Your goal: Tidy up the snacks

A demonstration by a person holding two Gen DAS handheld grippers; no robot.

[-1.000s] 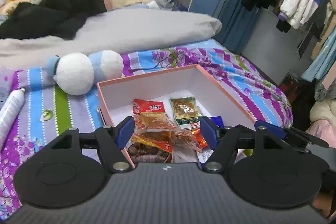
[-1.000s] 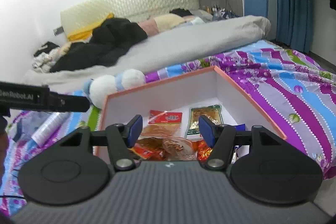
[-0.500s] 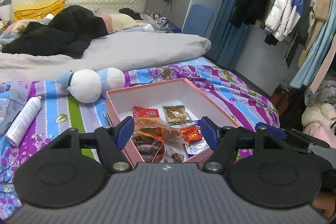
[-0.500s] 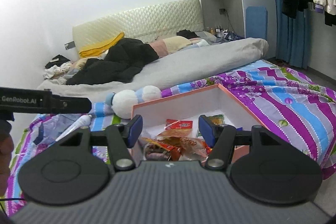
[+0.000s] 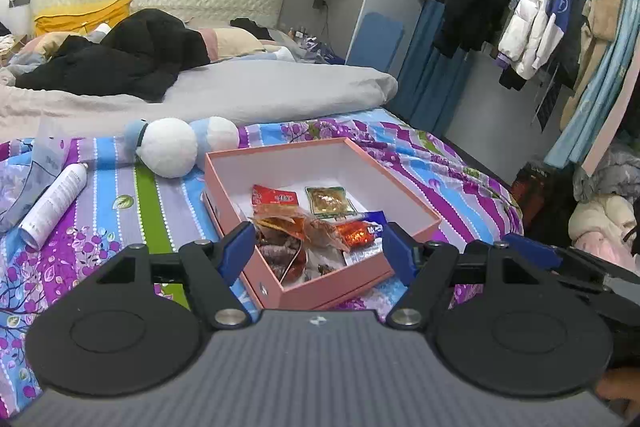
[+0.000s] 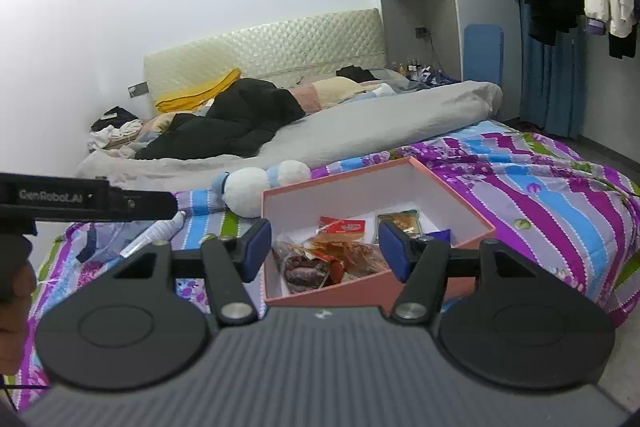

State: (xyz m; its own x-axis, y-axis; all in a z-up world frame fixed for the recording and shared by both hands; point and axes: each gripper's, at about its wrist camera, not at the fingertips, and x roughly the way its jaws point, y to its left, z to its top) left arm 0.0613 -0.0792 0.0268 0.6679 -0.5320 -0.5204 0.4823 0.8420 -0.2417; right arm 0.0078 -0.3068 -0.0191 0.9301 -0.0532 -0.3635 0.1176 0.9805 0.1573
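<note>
A pink open box (image 5: 404, 189) (image 6: 372, 169) sits on the striped bedspread. Inside lie several snack packets: a red one (image 5: 274, 195) (image 6: 344, 225), a green-edged one (image 5: 329, 201) (image 6: 398, 223), and a heap of clear and orange packets (image 5: 304, 231) (image 6: 336, 259) at the near end. My left gripper (image 5: 318, 251) is open and empty, held back above the box's near corner. My right gripper (image 6: 325, 251) is open and empty, also back from the box's near edge.
A white and blue plush toy (image 5: 172, 147) (image 6: 256, 187) lies just behind the box. A white spray can (image 5: 54, 205) and a clear bag (image 5: 28, 175) lie to the left. A grey duvet (image 5: 240, 95) and black clothes (image 5: 120, 63) fill the far bed. Hanging coats (image 5: 532, 23) stand at right.
Both grippers have pulled back and up from the box, so it looks smaller and farther. Both stay open and empty. The snacks have not moved.
</note>
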